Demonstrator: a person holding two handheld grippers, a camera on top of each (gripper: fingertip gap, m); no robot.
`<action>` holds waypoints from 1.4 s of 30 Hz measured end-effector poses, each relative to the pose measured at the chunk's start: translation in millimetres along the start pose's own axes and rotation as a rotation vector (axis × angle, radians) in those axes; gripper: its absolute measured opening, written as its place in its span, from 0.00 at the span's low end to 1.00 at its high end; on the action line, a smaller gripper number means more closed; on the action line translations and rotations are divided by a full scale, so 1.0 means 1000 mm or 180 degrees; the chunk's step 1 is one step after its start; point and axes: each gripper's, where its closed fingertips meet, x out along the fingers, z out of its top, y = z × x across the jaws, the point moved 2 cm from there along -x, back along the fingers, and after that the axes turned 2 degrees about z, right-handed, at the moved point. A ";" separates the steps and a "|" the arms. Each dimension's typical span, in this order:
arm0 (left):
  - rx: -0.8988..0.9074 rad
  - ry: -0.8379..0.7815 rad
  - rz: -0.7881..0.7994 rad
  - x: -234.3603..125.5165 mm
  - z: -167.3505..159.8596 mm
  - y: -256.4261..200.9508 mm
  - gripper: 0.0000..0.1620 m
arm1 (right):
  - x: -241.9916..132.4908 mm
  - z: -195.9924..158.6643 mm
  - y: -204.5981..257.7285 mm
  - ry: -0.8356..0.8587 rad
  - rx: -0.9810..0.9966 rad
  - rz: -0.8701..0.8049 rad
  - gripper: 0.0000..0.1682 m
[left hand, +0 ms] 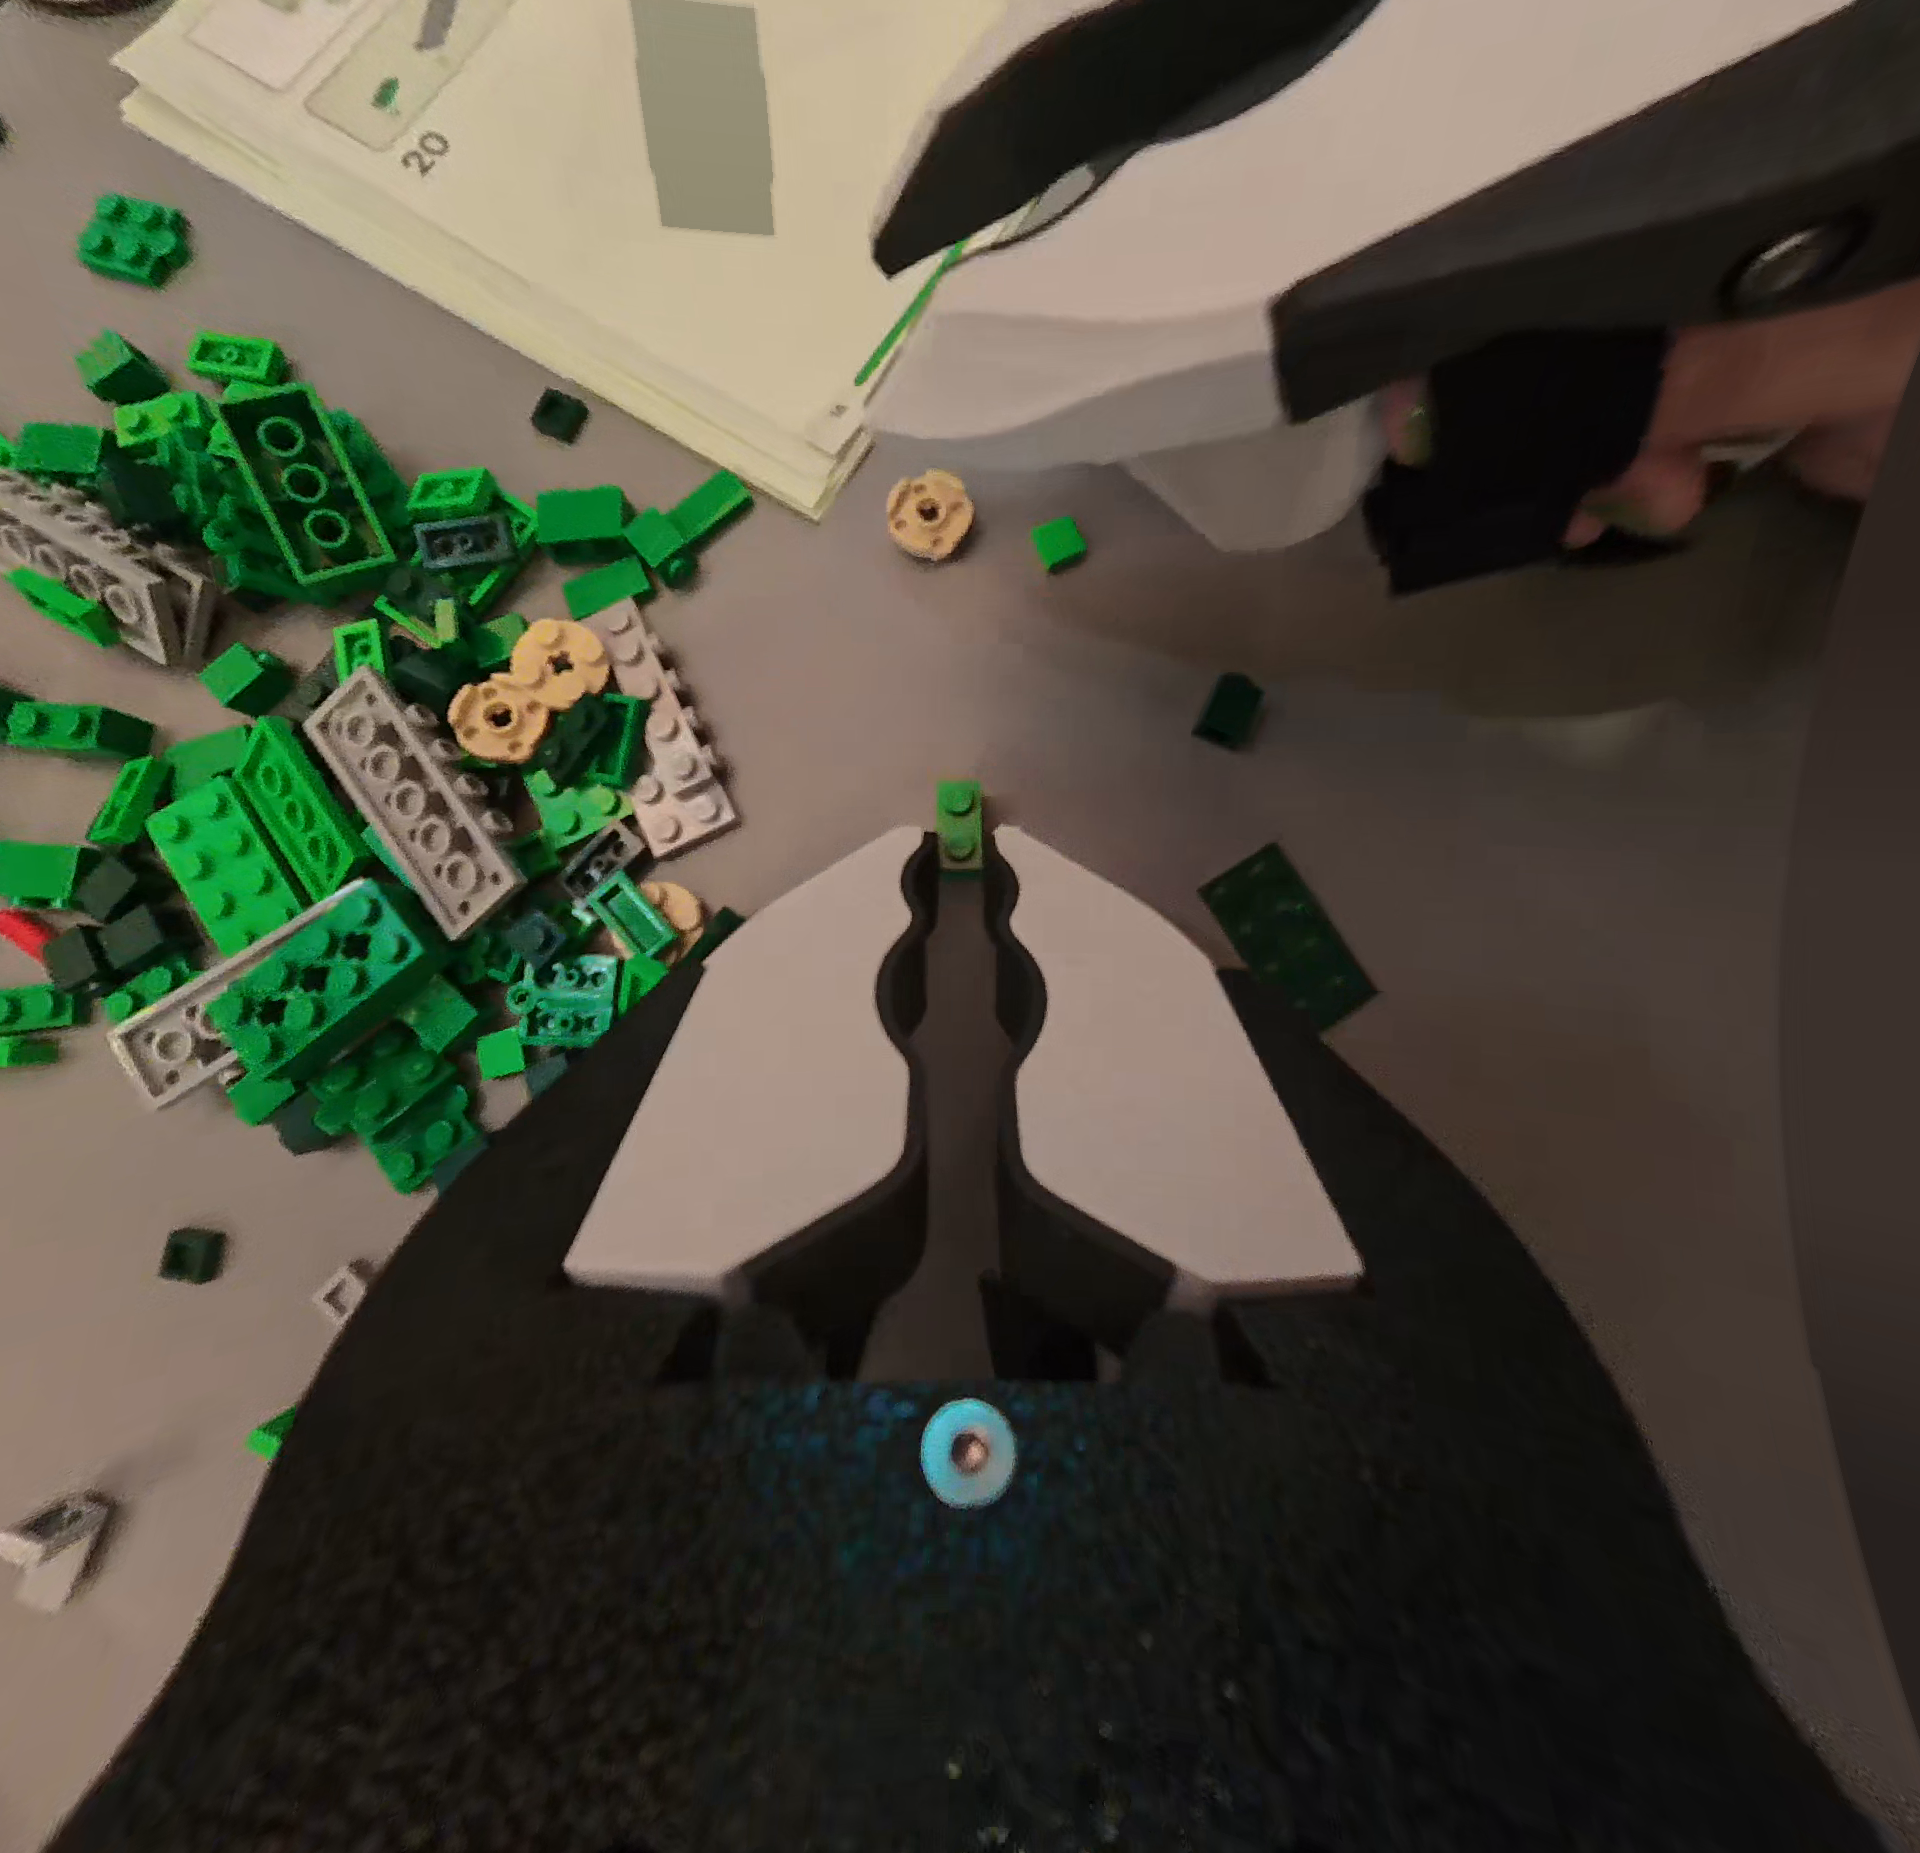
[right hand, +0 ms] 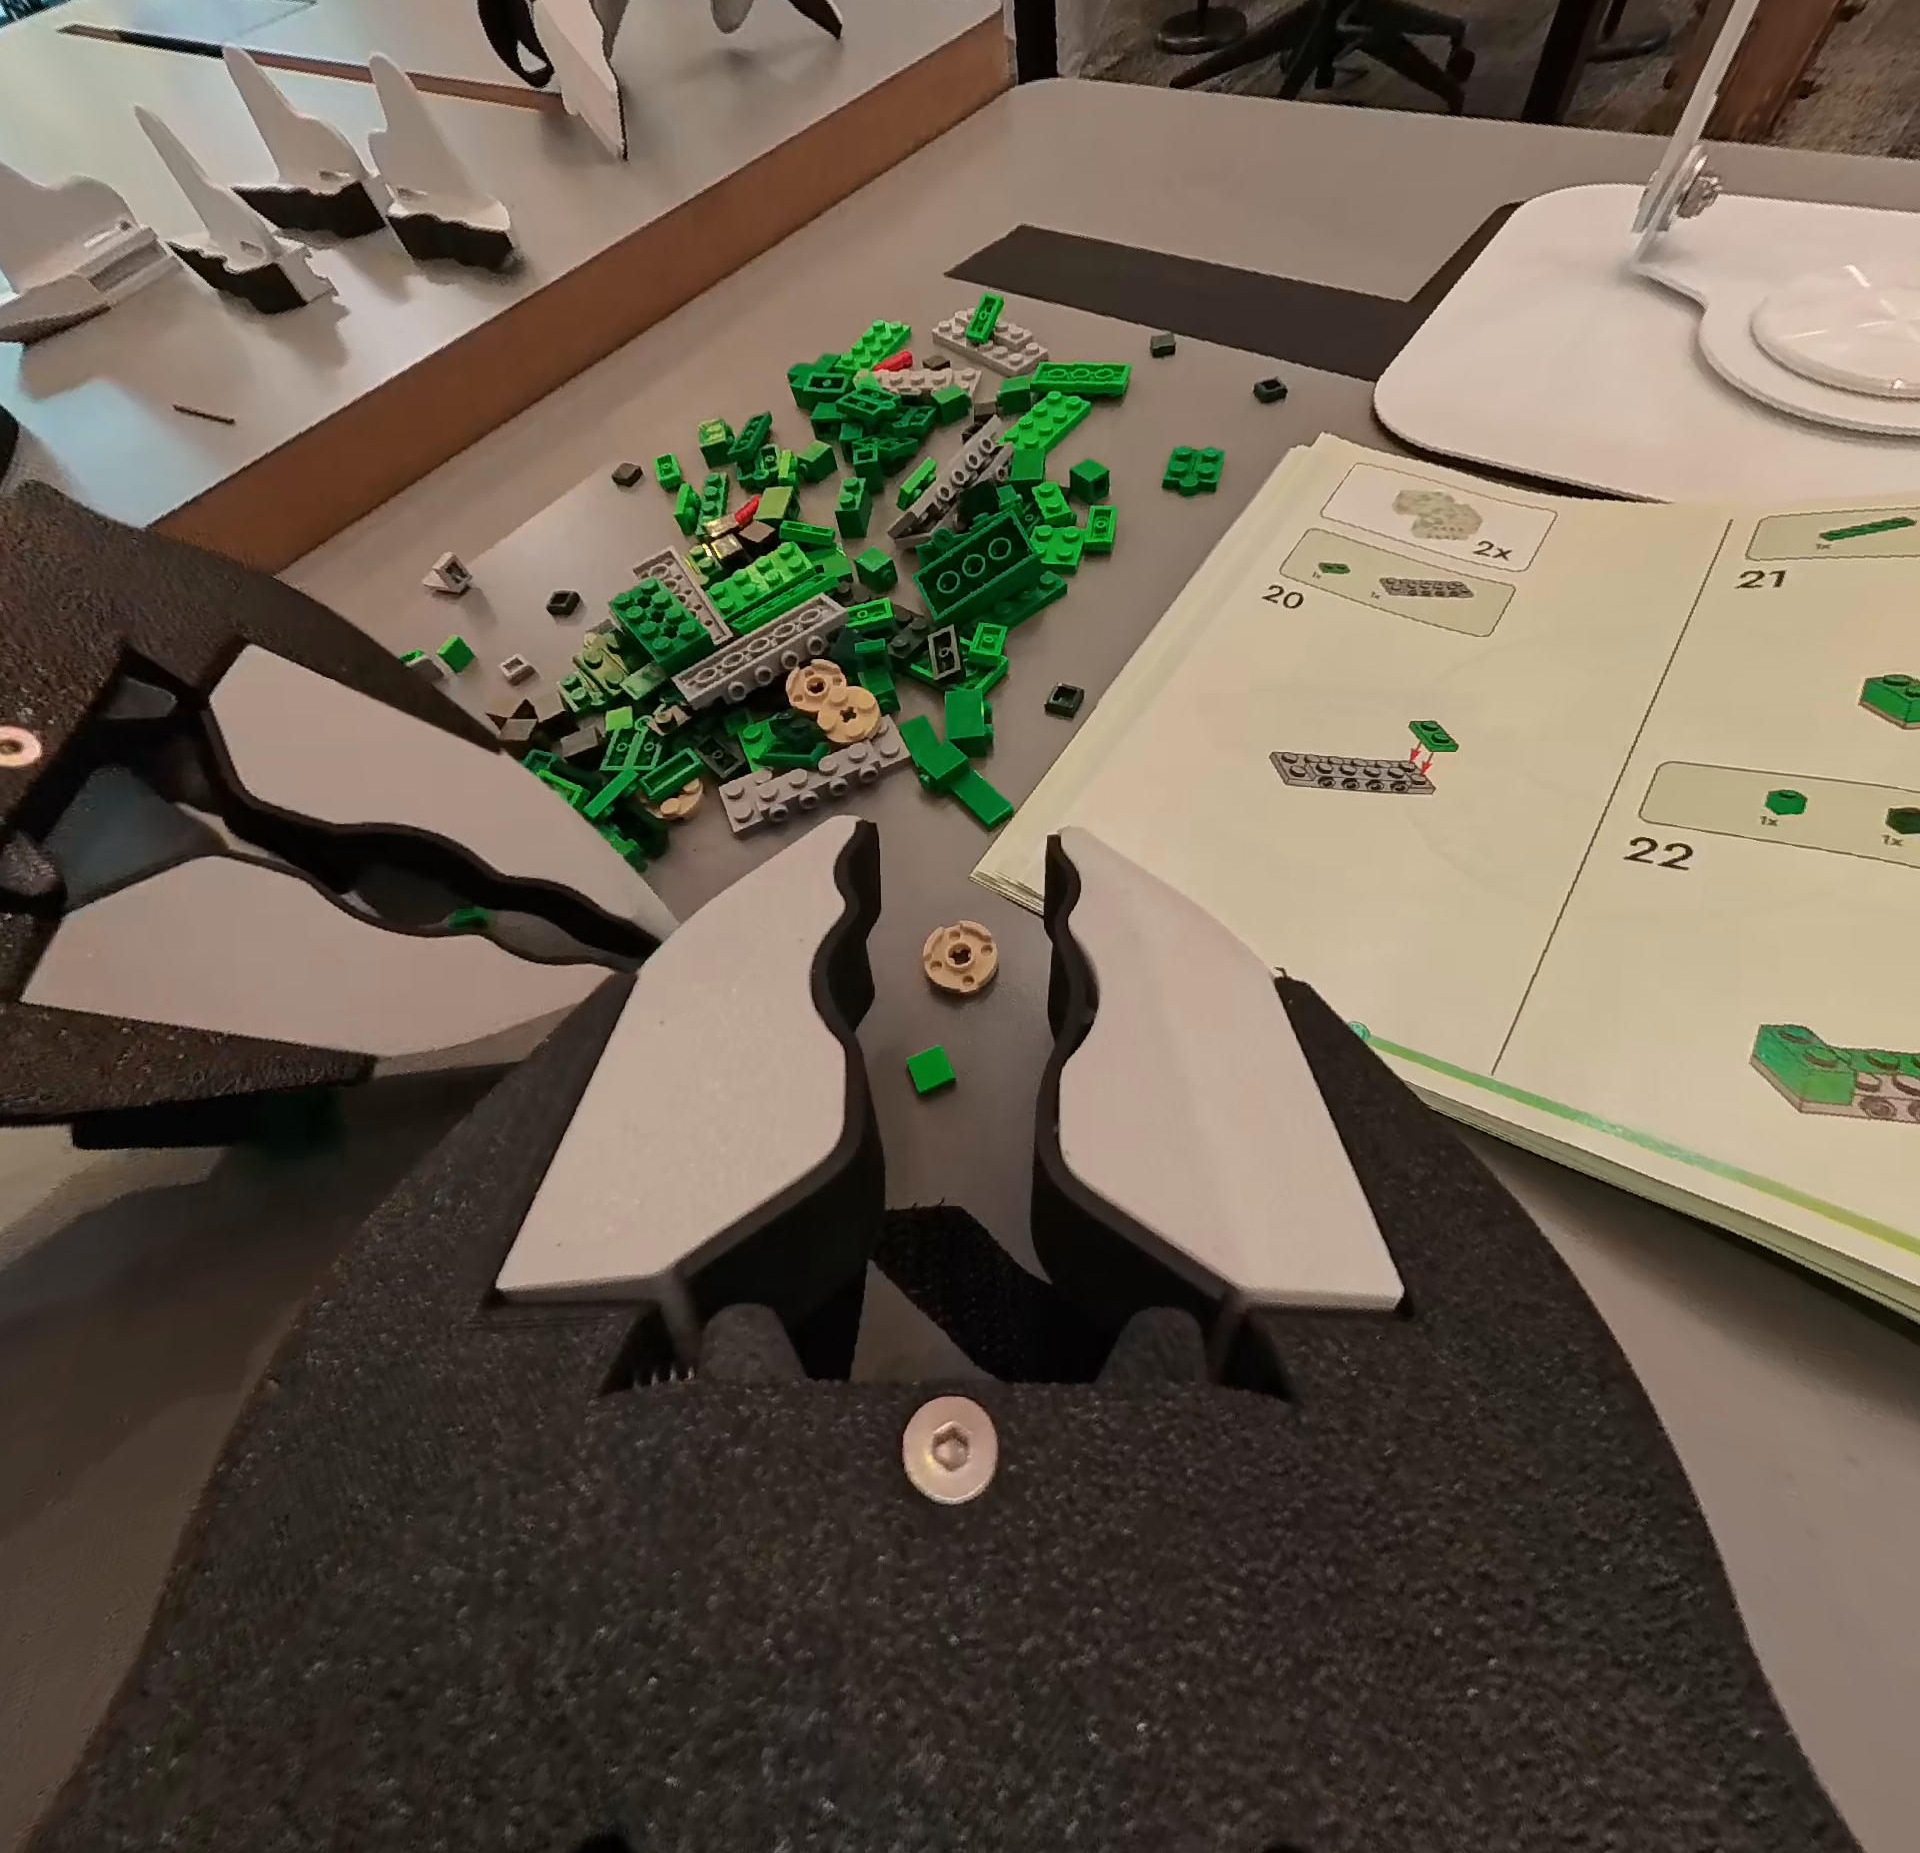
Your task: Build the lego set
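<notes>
- Lego pile [right hand: 831, 577] lies on the tabletop [right hand: 1195, 182], left of the open instruction booklet [right hand: 1455, 816].
- A round plate [right hand: 959, 958] and a small tile [right hand: 930, 1069] lie apart, before the pile, beside the booklet's corner.

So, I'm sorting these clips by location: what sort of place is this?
Probably an office or lab workspace: grey tables, an office chair base on carpet behind, and spare gripper fingers laid out on the neighbouring table.
</notes>
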 end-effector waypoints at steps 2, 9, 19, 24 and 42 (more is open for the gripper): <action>-0.0021 -0.0009 -0.0043 0.001 0.000 -0.001 0.05 | 0.000 0.000 0.000 0.0001 -0.0003 0.0001 0.18; -0.0014 -0.0017 -0.0085 0.000 0.000 -0.002 0.05 | 0.000 0.000 0.000 0.0009 -0.0003 0.0006 0.18; 0.0139 -0.0091 -0.0112 0.002 0.003 -0.008 0.09 | 0.001 -0.001 0.000 0.0026 -0.0013 0.0002 0.18; 0.0118 -0.0203 -0.0098 0.002 0.008 -0.008 0.22 | 0.001 -0.002 0.000 0.0059 0.0012 -0.0009 0.18; -0.0145 -0.0540 -0.0063 -0.020 0.014 0.006 0.19 | 0.002 -0.002 0.001 0.0068 -0.0020 -0.0008 0.18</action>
